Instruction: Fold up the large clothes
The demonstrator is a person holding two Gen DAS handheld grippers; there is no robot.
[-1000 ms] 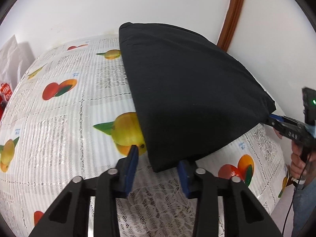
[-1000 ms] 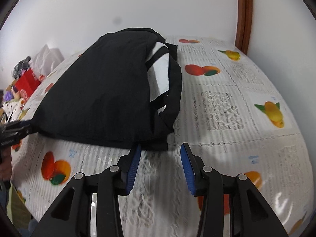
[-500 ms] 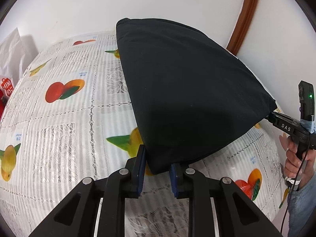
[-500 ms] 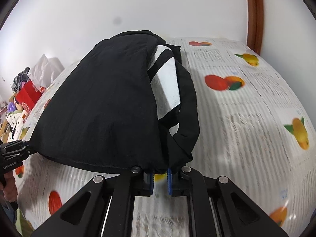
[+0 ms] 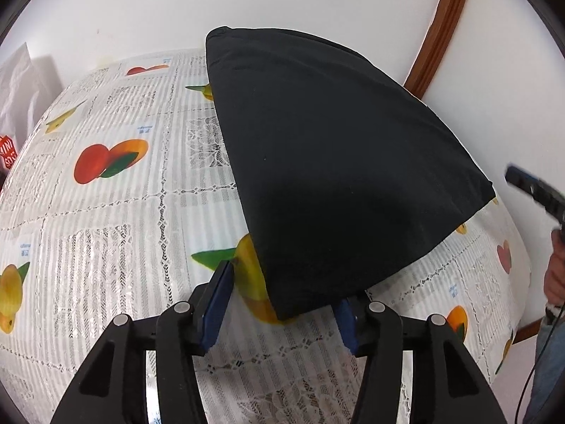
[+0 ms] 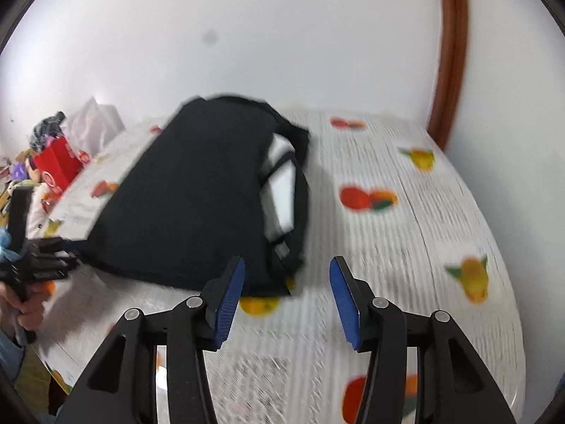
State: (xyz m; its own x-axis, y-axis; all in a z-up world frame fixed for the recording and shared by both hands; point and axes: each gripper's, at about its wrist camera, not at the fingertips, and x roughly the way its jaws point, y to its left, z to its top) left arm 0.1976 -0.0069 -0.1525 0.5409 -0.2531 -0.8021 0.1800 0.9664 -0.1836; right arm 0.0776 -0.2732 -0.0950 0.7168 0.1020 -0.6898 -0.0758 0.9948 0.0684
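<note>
A black garment [image 5: 335,162] lies folded flat on the fruit-print tablecloth [image 5: 106,212]. Its near corner reaches between the fingers of my left gripper [image 5: 282,300], which is open and holds nothing. In the right wrist view the same garment [image 6: 197,205] shows a white panel [image 6: 282,183] on its right side. My right gripper [image 6: 286,293] is open and empty, just off the garment's near corner. The right gripper also shows at the right edge of the left wrist view [image 5: 533,190].
A white wall stands behind the table, with a brown wooden frame [image 5: 438,31] at the right. A red box [image 6: 58,166] and clutter sit past the table's left end. A white bag [image 5: 21,84] is at the far left.
Both grippers were shut on the garment's near corners half a second ago. Both have opened and let go, and the right gripper has pulled back and up.
</note>
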